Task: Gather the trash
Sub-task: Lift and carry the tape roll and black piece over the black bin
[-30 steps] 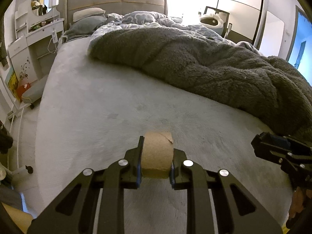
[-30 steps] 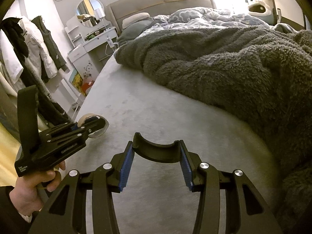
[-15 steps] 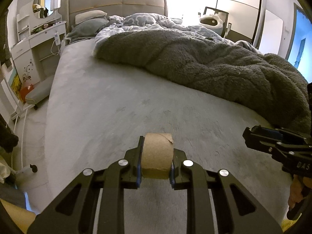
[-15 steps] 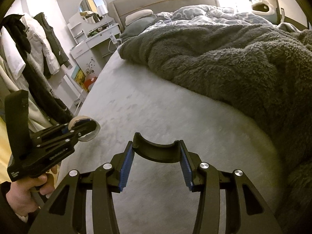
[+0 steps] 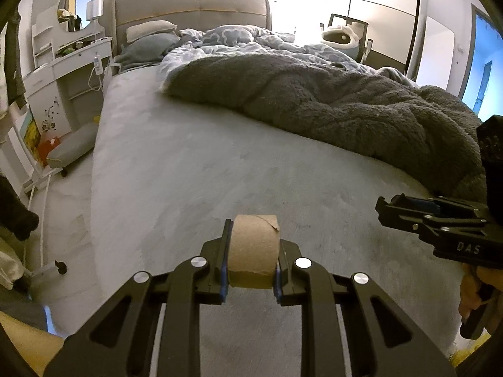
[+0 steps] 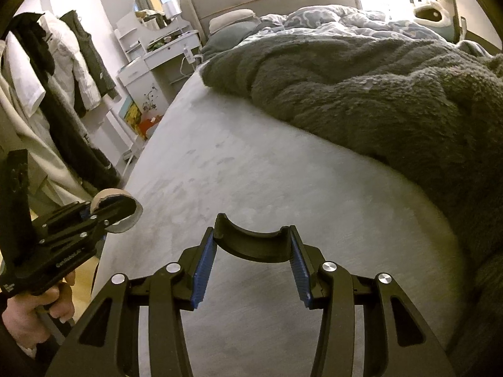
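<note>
Cardboard roll: my left gripper (image 5: 250, 262) holds a brown cardboard roll (image 5: 253, 249), an empty tube, above the near part of the bed (image 5: 176, 169).
Roll axis: its long axis runs forward, away from my camera, roughly along the fingers; the right wrist view shows one open round end (image 6: 121, 216) facing out past the fingertips.
Roll detail: a small torn flap of cardboard sticks up at the far top edge.
Left gripper: narrowed to the width of the tube, the blue pads (image 5: 223, 270) pressing both sides of it.
Right gripper: my right gripper (image 6: 251, 275) has its fingers spread wide, nothing between the blue pads (image 6: 201, 278); a black curved bar spans the tips.
Gripper positions: in the left wrist view my right gripper (image 5: 393, 212) sits to the right of the roll, apart from it, also over the bed.
Left hand: my hand (image 6: 37, 306) wraps the handle of the left gripper at the lower left edge.
Bed: grey sheet in front, a dark grey fleece blanket (image 5: 330, 103) heaped across the far right half, with a patterned duvet (image 5: 239, 39) and pillows (image 5: 151, 28) near the headboard.
Surroundings: a white desk (image 5: 72, 62) with a round mirror (image 5: 78, 8) stands left of the bed; clothes (image 6: 63, 62) hang further left.
</note>
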Available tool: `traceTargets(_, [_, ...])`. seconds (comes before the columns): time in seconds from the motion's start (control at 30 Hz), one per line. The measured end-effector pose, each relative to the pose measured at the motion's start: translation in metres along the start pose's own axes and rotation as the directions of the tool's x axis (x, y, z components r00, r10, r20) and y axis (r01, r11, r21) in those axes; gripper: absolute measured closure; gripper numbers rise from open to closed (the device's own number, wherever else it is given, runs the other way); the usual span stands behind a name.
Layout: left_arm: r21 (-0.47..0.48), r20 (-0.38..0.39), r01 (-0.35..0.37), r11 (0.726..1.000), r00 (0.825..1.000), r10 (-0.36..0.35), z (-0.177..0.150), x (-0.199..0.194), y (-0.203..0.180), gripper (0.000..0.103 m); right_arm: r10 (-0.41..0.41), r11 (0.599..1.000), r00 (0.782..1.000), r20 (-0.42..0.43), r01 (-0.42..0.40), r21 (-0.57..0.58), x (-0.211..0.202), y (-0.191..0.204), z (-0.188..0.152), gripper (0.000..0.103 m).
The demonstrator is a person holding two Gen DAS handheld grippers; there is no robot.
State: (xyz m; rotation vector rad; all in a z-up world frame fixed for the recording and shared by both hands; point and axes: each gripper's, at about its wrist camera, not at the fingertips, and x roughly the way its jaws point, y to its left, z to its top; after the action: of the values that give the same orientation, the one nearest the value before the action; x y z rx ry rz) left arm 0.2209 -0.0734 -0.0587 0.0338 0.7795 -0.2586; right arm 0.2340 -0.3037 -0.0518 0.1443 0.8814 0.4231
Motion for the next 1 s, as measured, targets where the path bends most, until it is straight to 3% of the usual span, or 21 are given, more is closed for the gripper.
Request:
traceTargets(0.47, [-0.001,-0.012,-0.052,0.999,0.999,0.052,-0.022,-0.04,0.02,0.08,0.023,0.996,0.999,-0.04,-0.027,-0.09,-0.001,0.055,-0.01,0.057])
traceTargets(1.0, [-0.039,-0.029,-0.096,0.995,0.995,0.095,-0.051,-0.083,0.068,0.08,0.05,0.986,0.998,-0.046,-0.056,-0.154,-0.006,0.113,-0.014,0.057])
